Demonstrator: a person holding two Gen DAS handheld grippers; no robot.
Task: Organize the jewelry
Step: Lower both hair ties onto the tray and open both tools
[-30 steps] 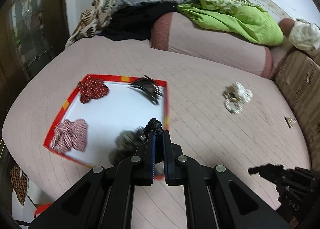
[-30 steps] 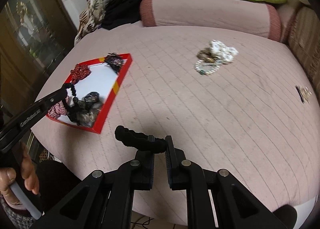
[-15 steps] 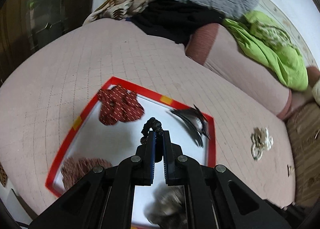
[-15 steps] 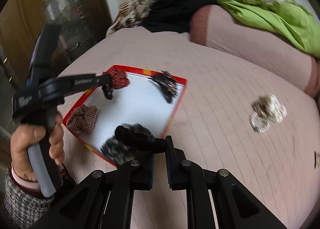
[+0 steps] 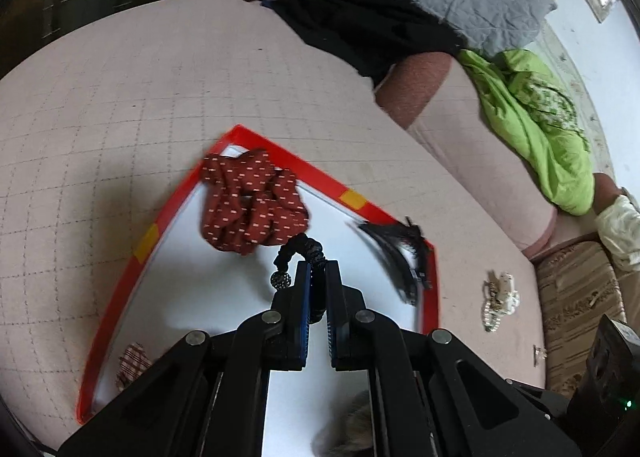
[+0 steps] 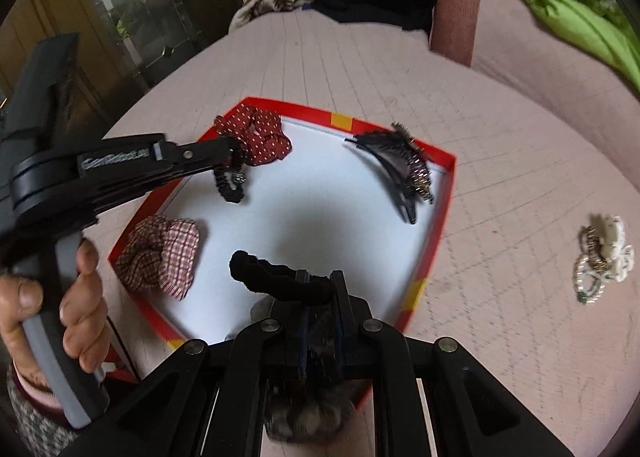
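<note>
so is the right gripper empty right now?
No: the right gripper is shut on a black fuzzy hair tie, which it holds above the red-rimmed tray.

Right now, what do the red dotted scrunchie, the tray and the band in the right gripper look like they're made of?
The red dotted scrunchie looks like thin woven fabric, matte, gathered into soft folds. The tray seems to be cardboard: a thin red printed rim with yellow patches and a smooth white floor. The black band clamped in the right gripper looks fuzzy, perhaps velvet or terry; the blur leaves that open.
</note>
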